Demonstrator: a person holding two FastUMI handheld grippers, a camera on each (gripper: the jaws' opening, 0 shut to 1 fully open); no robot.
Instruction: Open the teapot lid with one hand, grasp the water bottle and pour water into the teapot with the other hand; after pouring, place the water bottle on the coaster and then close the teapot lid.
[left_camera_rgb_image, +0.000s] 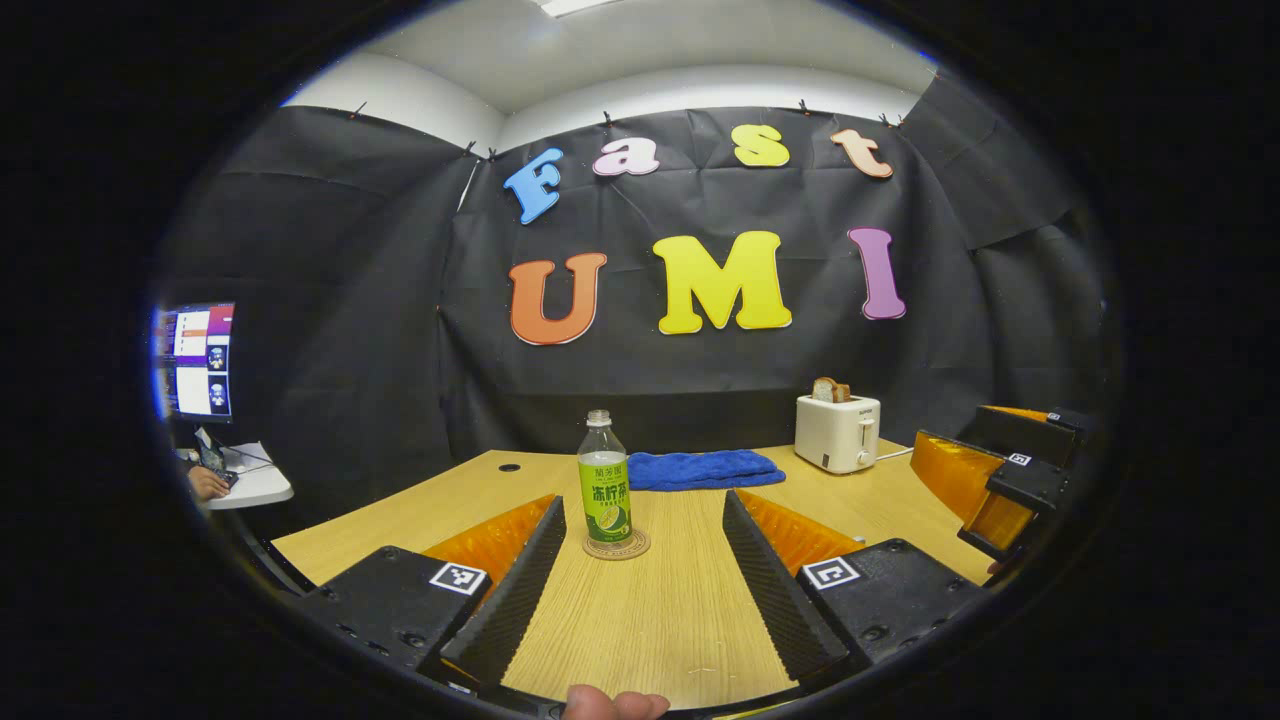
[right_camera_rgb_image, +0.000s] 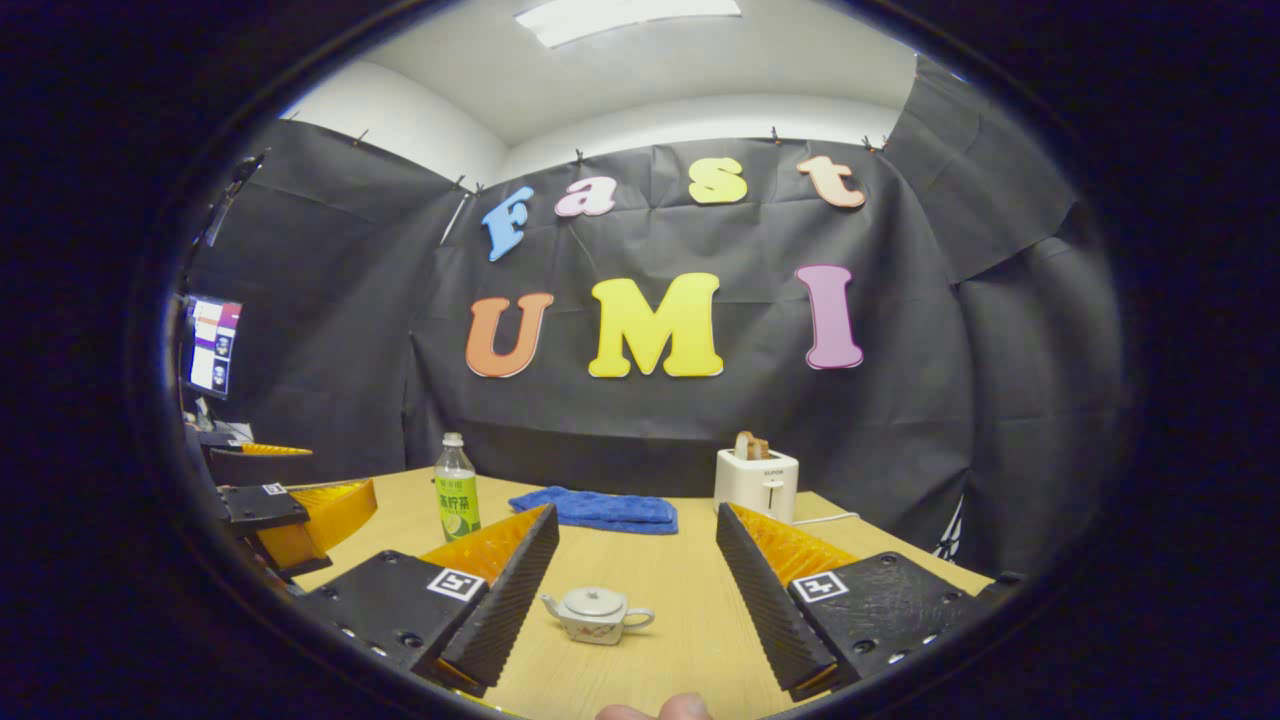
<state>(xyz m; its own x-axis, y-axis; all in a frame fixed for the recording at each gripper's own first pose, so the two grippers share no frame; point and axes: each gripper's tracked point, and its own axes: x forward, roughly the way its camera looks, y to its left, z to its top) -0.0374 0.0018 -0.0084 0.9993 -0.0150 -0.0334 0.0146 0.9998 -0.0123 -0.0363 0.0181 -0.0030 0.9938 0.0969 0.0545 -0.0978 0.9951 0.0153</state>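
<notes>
With the water bottle (left_camera_rgb_image: 605, 480) upright on its coaster (left_camera_rgb_image: 616, 546) at the centre of the left gripper view and the teapot (right_camera_rgb_image: 598, 613), lid (right_camera_rgb_image: 594, 600) on, low at centre in the right gripper view, the scene fits either end of the job. Both the left gripper (left_camera_rgb_image: 640, 590) and right gripper (right_camera_rgb_image: 640, 590) hold their fingers wide apart, gripping nothing. Any lid grasp should pinch the small knob squarely.

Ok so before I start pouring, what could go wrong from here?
Three risks, as judgements:
1. The water bottle is tall and narrow on a small coaster; an off-centre grab by the open left tool could tip it.
2. The teapot is small, with its lid on; the right tool could nudge the pot.
3. A narrow opening invites spills.
</notes>
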